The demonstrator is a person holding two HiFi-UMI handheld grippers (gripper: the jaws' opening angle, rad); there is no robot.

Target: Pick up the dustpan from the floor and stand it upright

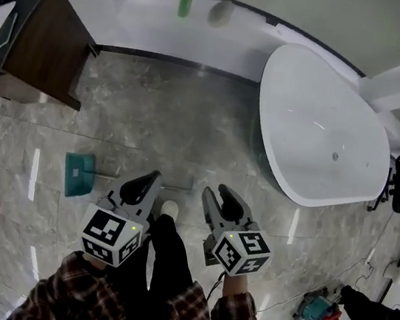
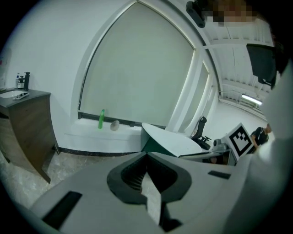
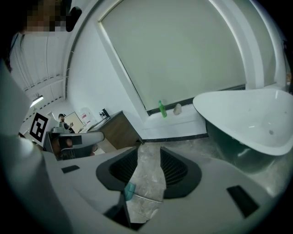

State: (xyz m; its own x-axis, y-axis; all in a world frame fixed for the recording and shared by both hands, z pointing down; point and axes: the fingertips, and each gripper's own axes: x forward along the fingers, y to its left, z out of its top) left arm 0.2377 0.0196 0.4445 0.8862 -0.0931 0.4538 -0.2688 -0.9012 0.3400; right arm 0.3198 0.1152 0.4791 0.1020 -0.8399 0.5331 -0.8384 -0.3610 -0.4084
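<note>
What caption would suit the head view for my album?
Left gripper and right gripper poised above a marble floor where a teal dustpan lies flat, white bathtub beyond.

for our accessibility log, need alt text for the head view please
Seen from above, a teal dustpan lies on the marble floor just left of the left gripper; the right gripper hangs alongside, jaws apart and empty. A white bathtub stands at upper right.
</note>
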